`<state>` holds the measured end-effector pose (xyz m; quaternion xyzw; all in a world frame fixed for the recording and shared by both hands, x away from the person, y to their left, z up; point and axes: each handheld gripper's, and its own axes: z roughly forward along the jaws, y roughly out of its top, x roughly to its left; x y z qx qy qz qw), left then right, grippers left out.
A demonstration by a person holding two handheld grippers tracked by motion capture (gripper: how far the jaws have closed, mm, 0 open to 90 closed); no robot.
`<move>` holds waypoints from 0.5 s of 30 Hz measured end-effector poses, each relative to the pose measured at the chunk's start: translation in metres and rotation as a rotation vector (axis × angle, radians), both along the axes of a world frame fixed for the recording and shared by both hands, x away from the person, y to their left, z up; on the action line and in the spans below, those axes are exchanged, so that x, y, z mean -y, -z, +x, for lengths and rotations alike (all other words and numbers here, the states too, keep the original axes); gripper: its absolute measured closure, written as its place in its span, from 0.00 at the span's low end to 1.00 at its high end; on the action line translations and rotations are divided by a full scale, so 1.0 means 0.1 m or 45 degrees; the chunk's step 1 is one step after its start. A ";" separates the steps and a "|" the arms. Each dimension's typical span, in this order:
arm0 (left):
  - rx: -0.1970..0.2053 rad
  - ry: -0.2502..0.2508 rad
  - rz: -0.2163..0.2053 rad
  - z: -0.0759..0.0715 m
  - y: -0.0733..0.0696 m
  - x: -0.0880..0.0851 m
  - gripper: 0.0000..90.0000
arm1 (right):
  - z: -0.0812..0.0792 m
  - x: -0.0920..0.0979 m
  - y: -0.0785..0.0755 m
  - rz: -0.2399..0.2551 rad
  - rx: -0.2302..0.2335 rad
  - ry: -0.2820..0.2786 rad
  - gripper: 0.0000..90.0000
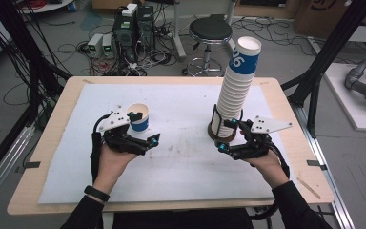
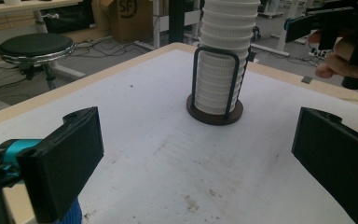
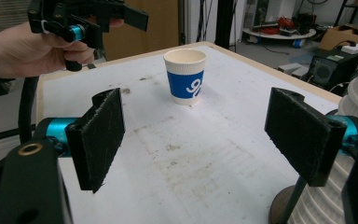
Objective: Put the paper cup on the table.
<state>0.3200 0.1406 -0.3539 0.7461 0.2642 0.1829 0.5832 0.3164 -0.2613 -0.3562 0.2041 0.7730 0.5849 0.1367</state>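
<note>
Paper cup [image 1: 138,118] stands upright, partly hidden behind left gripper [image 1: 143,128], jaws apart, empty. Cup stack [image 1: 233,90] in its holder; right gripper [image 1: 227,136] just beside, jaws apart. Bare mat [image 1: 181,157] lies between.

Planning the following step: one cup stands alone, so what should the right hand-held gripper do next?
Probably close the right hand-held gripper toward the cup stack for another cup: its jaws stand open, empty, right beside the stack's holder.

Blue-banded white cup [image 3: 185,76], black claws

Room btwn cup [image 1: 138,118] & cup stack [image 1: 233,90].
</note>
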 end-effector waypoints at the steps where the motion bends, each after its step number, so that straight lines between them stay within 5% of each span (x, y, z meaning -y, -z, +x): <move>1: 0.002 0.002 -0.001 0.00 0.00 0.01 0.02 | 0.00 0.00 0.00 0.001 0.001 -0.001 0.23; 15: -0.014 0.014 -0.004 0.00 0.03 0.02 0.02 | 0.02 0.00 0.01 -0.005 -0.002 0.001 0.23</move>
